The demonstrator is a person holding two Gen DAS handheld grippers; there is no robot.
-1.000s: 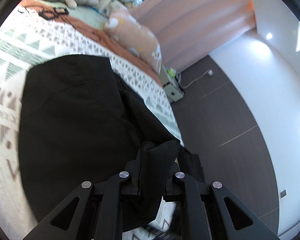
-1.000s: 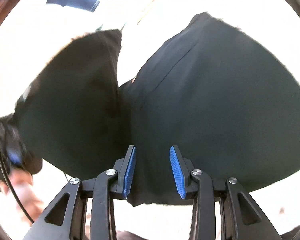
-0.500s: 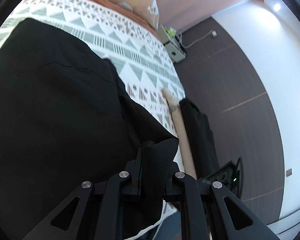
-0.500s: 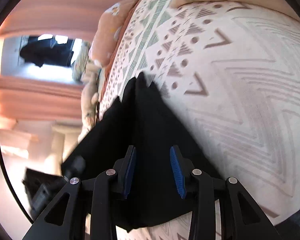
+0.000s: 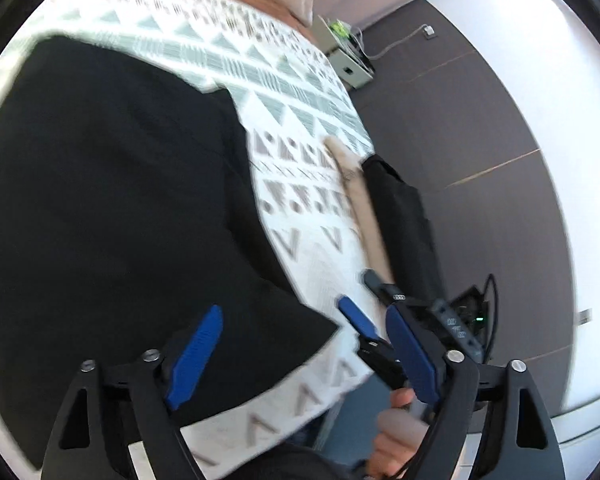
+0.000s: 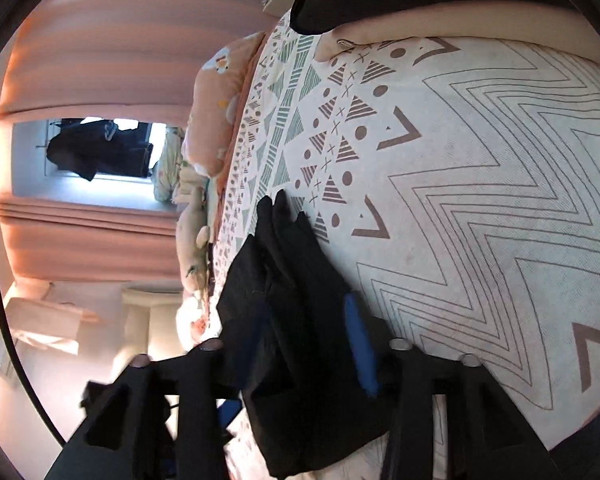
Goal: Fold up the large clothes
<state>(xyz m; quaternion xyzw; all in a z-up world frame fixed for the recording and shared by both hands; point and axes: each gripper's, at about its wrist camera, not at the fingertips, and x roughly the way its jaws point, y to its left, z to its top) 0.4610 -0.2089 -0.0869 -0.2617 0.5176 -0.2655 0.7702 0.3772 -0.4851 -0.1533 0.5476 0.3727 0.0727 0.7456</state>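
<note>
Bedspread (image 5: 300,92), white with green and brown geometric print, covering the bed. Peach pillow (image 6: 216,116) at its far end, soft toy (image 6: 192,220) beside it. Pink curtains (image 6: 100,40) around a bright window (image 6: 32,152). Dark clothing (image 6: 96,148) hanging at the window. Small cabinet (image 5: 348,64) against the dark wall panel (image 5: 460,140); white cable (image 5: 400,44) above it.

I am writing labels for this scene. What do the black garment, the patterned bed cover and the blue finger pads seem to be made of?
Black garment: a thin woven fabric, matte, likely cotton or a blend; it drapes in soft folds without shine. Patterned bed cover: woven cotton-like cloth, matte, with a fine weave and printed shapes. Blue finger pads: probably rubber or soft plastic, ribbed and slightly dull.
</note>
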